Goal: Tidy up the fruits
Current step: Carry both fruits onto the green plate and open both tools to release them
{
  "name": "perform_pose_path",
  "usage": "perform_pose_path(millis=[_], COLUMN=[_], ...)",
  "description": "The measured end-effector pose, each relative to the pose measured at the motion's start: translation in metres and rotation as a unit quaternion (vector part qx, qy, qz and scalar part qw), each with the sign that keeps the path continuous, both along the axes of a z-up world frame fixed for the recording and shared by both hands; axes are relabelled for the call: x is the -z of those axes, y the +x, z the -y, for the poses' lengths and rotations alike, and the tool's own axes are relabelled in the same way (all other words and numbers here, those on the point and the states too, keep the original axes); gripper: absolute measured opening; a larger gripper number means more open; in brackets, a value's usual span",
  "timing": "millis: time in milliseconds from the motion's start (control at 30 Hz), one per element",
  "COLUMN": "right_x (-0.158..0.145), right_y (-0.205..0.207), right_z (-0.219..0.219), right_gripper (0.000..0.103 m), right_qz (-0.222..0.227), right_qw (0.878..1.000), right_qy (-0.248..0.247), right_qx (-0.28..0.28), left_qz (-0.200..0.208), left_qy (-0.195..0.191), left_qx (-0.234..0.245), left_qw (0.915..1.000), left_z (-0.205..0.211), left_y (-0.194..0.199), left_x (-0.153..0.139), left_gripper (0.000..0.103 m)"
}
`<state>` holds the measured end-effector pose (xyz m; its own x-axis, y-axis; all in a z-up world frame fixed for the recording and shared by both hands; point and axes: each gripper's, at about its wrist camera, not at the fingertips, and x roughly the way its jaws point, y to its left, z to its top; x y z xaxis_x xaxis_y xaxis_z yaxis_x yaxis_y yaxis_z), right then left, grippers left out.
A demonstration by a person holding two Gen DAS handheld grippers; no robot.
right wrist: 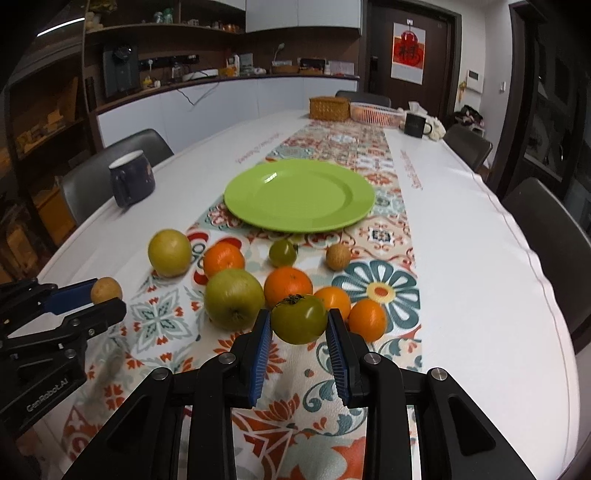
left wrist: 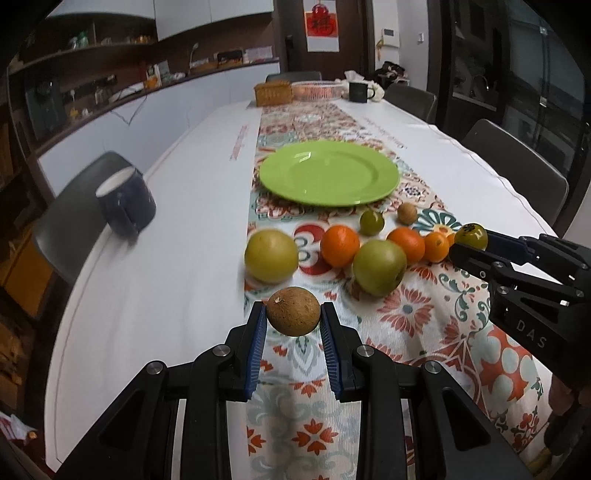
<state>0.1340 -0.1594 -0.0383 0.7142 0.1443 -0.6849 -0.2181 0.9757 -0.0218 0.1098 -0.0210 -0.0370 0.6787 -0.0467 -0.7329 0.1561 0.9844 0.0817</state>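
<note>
dim kitchen-diner | long white table (right wrist: 461, 258) w/ patterned runner (right wrist: 369, 236) | grey chairs (right wrist: 554, 236) round it | white counter (right wrist: 221, 96), dark shelves (right wrist: 147, 33) | red poster (right wrist: 408, 50) on door

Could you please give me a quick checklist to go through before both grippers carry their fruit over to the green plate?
1. Left gripper shut on the brown fruit: ok.
2. Right gripper shut on the green tomato: ok.
3. Green plate bare, room for both: ok.
4. Both held fruits lifted off the table runner: cannot tell.
5. Path past the remaining fruits, such as the green apple: cannot tell; they lie between the grippers and the plate.
6. Blue mug stands well aside: ok.
</note>
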Motion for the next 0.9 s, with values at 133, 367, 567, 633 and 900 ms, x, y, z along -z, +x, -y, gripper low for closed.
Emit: perform_pose_path(millis=[133,367,567,633,900], right_x=[-0.013,-0.034,-0.047,-0.051,-0.065], right_y=[-0.002,0.011,0.033,0.042,0.078], right_z=[0.002,0.009,0.015,0.017,0.021], right_gripper=[0.031,0.031,0.031,0.031,0.031], right_qz=[0.014,0.030,0.042,0.047,0.061], right_qw=[1.000,0.999,0.999,0.998,0.998], right_qy=[0.001,0.019,0.021,0.022,0.023], right_qx=[-0.007,-0.017,-0.022,-0.022,-0.023], left_qz=[0.017,0.043,0.061,0.066,0.079], left_qy=[0.004,0.001,0.001,0.002,0.007], left_qx=[0.009,0.024,0.040,0.045,0.053], left_qw=[0.9998,0.9988,0.9973,0.9968,0.9954], left_z=[0.005,0.015,0.022,0.025,0.031], left_y=[0.002,0.020,0.041,0.050,0.088], left_x=[-0.011,-0.033,-0.049,-0.053,-0.065], left_gripper=[0.030,0.030,0.030,0.030,0.030])
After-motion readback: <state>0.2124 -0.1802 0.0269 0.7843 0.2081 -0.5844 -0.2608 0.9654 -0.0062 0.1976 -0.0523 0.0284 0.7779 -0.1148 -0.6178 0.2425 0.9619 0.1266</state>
